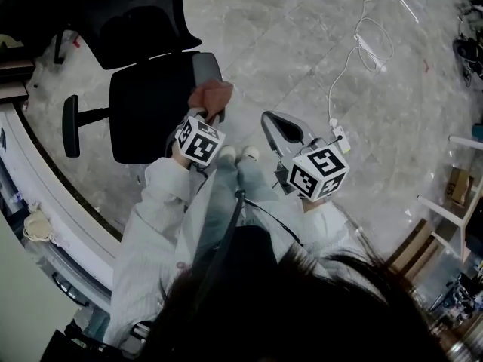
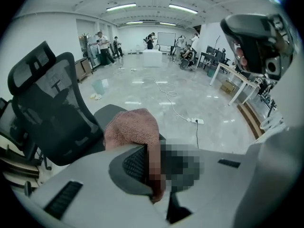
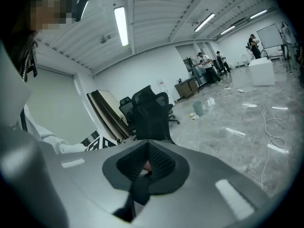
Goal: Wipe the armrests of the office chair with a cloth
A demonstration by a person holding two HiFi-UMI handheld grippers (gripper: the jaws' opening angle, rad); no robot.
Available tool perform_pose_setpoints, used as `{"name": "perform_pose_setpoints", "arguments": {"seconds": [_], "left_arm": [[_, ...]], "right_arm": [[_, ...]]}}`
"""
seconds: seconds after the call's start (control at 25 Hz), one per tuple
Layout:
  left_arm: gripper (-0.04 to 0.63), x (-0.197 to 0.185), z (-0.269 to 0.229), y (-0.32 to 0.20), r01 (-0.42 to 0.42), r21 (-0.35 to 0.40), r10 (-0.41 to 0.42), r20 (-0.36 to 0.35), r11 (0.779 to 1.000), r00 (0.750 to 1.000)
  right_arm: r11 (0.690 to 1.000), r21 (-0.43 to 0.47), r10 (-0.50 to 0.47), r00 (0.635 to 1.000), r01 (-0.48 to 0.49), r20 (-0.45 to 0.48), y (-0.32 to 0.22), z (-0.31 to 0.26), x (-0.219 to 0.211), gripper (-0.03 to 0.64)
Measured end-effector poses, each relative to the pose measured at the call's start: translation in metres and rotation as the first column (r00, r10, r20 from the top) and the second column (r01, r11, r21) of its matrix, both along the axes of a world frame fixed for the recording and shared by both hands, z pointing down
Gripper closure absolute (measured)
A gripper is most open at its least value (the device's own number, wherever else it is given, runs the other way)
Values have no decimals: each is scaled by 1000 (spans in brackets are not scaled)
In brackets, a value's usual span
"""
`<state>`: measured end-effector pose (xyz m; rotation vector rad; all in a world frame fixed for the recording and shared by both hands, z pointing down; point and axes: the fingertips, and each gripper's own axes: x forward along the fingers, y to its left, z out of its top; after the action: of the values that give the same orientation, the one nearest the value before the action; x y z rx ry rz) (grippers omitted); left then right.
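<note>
The black office chair stands at the upper left of the head view. A pink cloth lies bunched on its grey right armrest. My left gripper is shut on the cloth, right at the armrest. In the left gripper view the cloth fills the space between the jaws of the left gripper, over the armrest, with the mesh backrest to the left. The other armrest is bare. My right gripper hangs shut and empty to the right of the chair; the right gripper points at a distant chair.
A white cable and a power strip lie on the marble floor right of the grippers. A curved white desk edge runs along the left. Shelving and a box stand at the right edge. People stand far off.
</note>
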<state>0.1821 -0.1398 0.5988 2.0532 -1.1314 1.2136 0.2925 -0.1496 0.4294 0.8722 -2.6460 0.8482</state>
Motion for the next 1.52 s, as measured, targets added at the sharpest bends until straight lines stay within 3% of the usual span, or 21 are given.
{"name": "perform_pose_setpoints", "arguments": {"seconds": [0.36, 0.6, 0.88, 1.12, 1.28, 1.52], "left_arm": [[557, 6, -7, 25, 6, -27, -7, -50, 1000, 999], [557, -17, -8, -30, 64, -11, -65, -78, 998, 995], [557, -40, 30, -132, 149, 1, -148, -74, 989, 986], [557, -44, 26, -153, 130, -34, -131, -37, 991, 991], [557, -36, 36, -149, 162, -91, -169, -74, 983, 983], [557, -20, 47, -121, 127, -177, -152, -137, 976, 979]], "right_arm": [[1000, 0, -9, 999, 9, 32, -1, -10, -20, 615], [999, -37, 8, 1000, -7, 14, -10, 6, -15, 615], [994, -109, 28, 1000, -29, -10, -37, 47, -3, 615], [993, -108, 35, 999, -37, -21, -31, 37, 7, 615], [991, -119, 52, 998, -55, -25, -33, 37, 15, 615], [993, -104, 48, 998, -51, -32, -49, 44, 19, 615]]}}
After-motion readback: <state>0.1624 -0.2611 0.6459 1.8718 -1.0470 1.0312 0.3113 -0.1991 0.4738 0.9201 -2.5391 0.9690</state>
